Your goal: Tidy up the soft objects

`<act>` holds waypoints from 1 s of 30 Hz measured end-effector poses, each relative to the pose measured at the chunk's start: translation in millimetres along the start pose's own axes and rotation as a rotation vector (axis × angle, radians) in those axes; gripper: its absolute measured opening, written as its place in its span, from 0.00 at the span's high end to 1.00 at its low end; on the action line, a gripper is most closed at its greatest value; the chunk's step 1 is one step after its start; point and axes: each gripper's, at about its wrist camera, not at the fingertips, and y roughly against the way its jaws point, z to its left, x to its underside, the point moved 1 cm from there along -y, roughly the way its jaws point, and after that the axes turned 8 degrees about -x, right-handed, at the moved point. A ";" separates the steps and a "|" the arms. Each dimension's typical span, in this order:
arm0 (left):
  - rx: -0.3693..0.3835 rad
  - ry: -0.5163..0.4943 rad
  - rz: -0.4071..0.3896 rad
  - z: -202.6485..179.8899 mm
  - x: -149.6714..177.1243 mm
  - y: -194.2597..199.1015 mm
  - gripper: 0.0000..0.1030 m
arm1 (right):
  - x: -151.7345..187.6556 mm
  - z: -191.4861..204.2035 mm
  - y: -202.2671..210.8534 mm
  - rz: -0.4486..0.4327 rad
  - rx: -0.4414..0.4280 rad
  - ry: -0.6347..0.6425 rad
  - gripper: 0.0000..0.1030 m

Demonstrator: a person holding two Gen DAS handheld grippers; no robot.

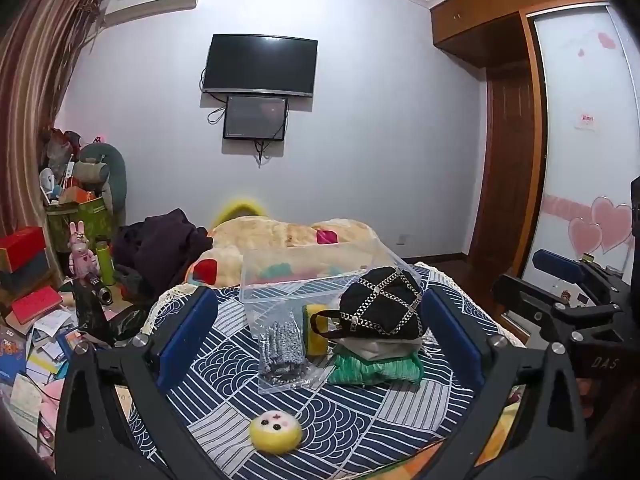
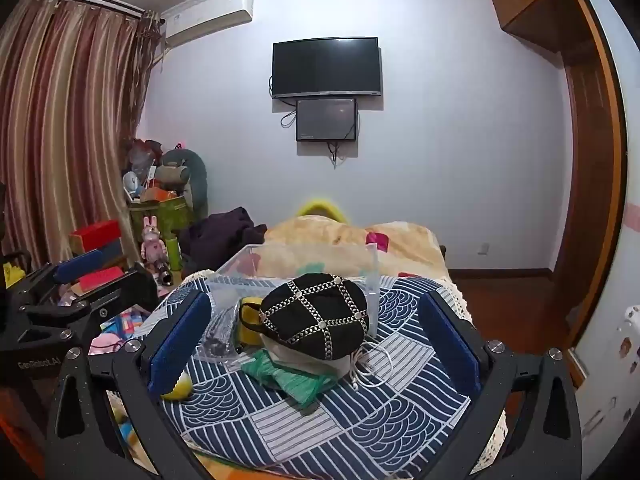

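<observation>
Both grippers gape wide and empty, and the black cap (image 2: 316, 316) lies dead ahead of the right gripper (image 2: 314, 344), nearer it than the left gripper (image 1: 320, 332).

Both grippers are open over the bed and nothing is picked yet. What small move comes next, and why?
Probably ease the right gripper forward and down onto the black cap with silver chain lattice. The cap sits centred between its open fingers, on top of the pile over the green knitted cloth, so it must come off first. The clear plastic bin right behind it looks unfilled.
</observation>
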 end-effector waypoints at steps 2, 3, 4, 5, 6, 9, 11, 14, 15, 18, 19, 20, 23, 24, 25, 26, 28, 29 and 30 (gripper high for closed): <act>-0.002 -0.003 0.000 -0.4 -0.5 0.5 0.00 | 0.3 0.2 0.2 -0.002 -0.001 -0.003 0.00; -0.002 -0.003 -0.001 -0.6 -0.7 0.5 0.00 | 0.2 0.4 0.5 -0.003 -0.001 -0.002 0.00; -0.002 -0.003 -0.002 -0.6 -0.7 0.5 0.00 | 0.3 0.6 0.4 -0.004 -0.001 -0.002 0.00; -0.001 -0.004 -0.001 -0.8 -0.7 0.3 0.00 | -0.1 0.3 0.7 -0.004 -0.001 -0.002 0.00; -0.001 -0.004 -0.001 -0.9 -0.6 0.3 0.00 | -0.4 0.1 0.9 -0.004 -0.001 -0.003 0.00; 0.000 -0.006 -0.003 -1.5 -0.9 0.5 0.00 | -0.3 0.2 1.6 -0.005 -0.002 -0.003 0.00; 0.000 -0.007 -0.003 -2.4 -1.1 0.3 0.00 | -0.9 0.3 2.0 -0.007 -0.002 -0.003 0.00; 0.004 -0.007 -0.004 -2.5 -0.7 0.8 0.00 | -1.7 0.7 2.6 -0.009 0.000 0.000 0.00; 0.004 -0.009 -0.005 -3.1 -0.8 1.0 0.00 | -1.9 0.5 2.4 -0.010 0.000 0.000 0.00; 0.003 -0.013 -0.009 -4.0 -1.3 2.6 0.00 | -1.8 0.3 1.9 -0.010 -0.001 -0.001 0.00; 0.003 -0.013 -0.009 -4.0 -1.6 3.0 0.00 | -1.6 0.6 2.0 -0.010 -0.002 -0.001 0.00; 0.002 -0.014 -0.010 -4.1 -1.8 3.1 0.00 | -2.6 0.1 3.0 -0.010 -0.003 -0.002 0.00; 0.003 -0.012 -0.011 -3.4 -2.0 3.5 0.00 | -2.5 0.2 2.7 -0.009 -0.004 -0.003 0.00; 0.002 -0.012 -0.012 -3.6 -2.1 3.3 0.00 | -2.8 0.2 2.7 -0.009 -0.006 -0.003 0.00; 0.002 -0.012 -0.012 -3.7 -2.1 3.3 0.00 | -3.0 0.3 2.9 -0.010 -0.007 -0.003 0.00; 0.002 -0.013 -0.012 -3.9 -2.2 3.2 0.00 | -3.1 0.5 3.0 -0.011 -0.007 -0.002 0.00; 0.002 -0.012 -0.013 -3.9 -2.6 3.5 0.00 | -3.1 0.8 2.6 -0.012 -0.008 0.000 0.00; 0.003 -0.012 -0.013 -3.6 -2.2 3.8 0.00 | -3.0 1.2 2.2 -0.012 -0.008 0.001 0.00; 0.002 -0.012 -0.013 -3.6 -2.3 3.7 0.00 | -3.1 1.2 1.8 -0.012 -0.008 0.001 0.00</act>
